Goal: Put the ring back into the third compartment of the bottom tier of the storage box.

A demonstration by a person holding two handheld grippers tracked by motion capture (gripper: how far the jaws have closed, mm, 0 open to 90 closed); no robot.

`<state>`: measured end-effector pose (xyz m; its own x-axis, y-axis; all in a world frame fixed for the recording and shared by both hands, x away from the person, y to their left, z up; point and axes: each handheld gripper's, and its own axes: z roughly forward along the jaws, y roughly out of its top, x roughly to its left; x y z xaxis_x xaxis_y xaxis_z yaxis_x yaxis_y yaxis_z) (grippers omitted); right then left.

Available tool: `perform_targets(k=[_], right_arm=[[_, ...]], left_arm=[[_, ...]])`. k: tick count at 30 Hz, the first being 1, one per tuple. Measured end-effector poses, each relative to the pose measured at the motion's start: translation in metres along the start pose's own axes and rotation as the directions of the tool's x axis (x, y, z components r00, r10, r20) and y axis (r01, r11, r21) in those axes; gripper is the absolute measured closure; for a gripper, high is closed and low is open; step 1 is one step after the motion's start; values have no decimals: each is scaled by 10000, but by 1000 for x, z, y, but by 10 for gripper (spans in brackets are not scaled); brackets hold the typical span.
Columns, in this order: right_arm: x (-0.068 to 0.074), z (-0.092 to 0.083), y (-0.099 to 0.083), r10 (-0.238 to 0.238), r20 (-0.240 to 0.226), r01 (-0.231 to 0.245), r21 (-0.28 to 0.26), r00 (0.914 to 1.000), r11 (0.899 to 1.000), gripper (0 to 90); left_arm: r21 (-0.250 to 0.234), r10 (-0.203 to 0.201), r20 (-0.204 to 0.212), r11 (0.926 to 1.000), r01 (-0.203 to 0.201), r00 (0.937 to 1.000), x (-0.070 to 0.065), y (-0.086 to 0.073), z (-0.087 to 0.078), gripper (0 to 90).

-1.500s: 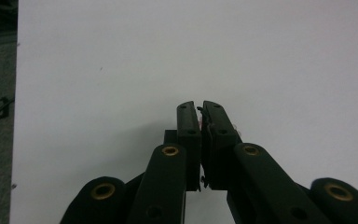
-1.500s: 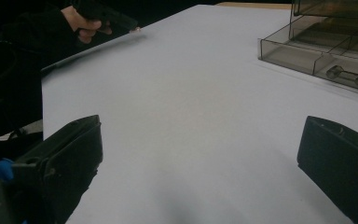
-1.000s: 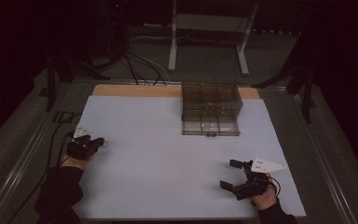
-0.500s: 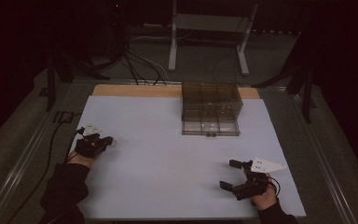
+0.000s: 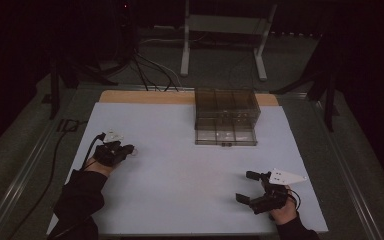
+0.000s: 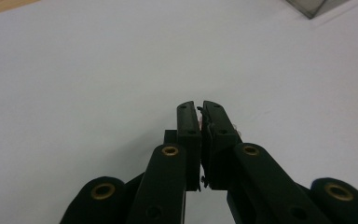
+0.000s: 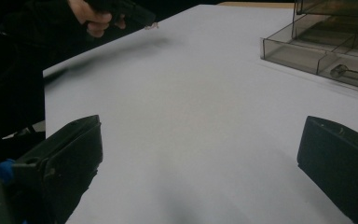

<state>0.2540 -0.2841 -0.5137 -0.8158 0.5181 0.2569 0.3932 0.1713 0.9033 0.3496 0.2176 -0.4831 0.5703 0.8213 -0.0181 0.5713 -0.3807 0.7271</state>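
Left gripper has slid inward toward the drawer box, jaws pinched on something tiny and pinkish, right gripper parked wide open and empty, so I'd carry it low and steady to the box.

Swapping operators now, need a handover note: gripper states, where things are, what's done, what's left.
Left gripper: jaws shut on a small pale item, too small to identify, held over the left of the white table sheet.
Right gripper: jaws wide open, nothing between them, near the front right edge.
Clear drawer organizer: at the back centre, bottom drawer pulled out with its compartments exposed.
Done: drawer open, item picked up.
Left, probably: carry the item to the drawer, drop it in a compartment, close the drawer.
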Motion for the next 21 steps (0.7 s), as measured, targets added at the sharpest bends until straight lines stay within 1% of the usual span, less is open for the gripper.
perform_targets(k=[3, 6, 10, 12, 14, 15, 19, 21], right_arm=[[1, 0, 0, -48, -7, 48, -36, 10000, 10000, 0], [0, 0, 0, -28, -11, 28, -9, 10000, 10000, 0], [0, 0, 0, -44, -12, 44, -24, 10000, 10000, 0], [0, 0, 0, -40, -25, 40, 8, 10000, 10000, 0], [1, -1, 0, -57, -29, 57, -27, 10000, 10000, 0], [1, -1, 0, -58, -29, 58, -53, 10000, 10000, 0], [1, -1, 0, -40, -30, 39, -23, 10000, 10000, 0], [1, -1, 0, -64, -27, 64, -37, 10000, 10000, 0]], left_arm=[[12, 163, 123, 9999, -164, 9998, -5, 4, 3, 883], [11, 223, 212, 9997, -223, 9995, -8, 7, 6, 883], [21, 446, 370, 9990, -447, 9983, -16, 14, 10, 883], [-6, 488, 502, 9988, -488, 9975, -20, 17, 12, 883], [16, 654, 564, 9978, -656, 9963, -23, 20, 14, 883], [-9, 654, 621, 9979, -655, 9959, -25, 21, 15, 883], [43, 871, 739, 9961, -877, 9935, -32, 26, 20, 883], [24, 911, 849, 9958, -917, 9922, -34, 28, 22, 883]])
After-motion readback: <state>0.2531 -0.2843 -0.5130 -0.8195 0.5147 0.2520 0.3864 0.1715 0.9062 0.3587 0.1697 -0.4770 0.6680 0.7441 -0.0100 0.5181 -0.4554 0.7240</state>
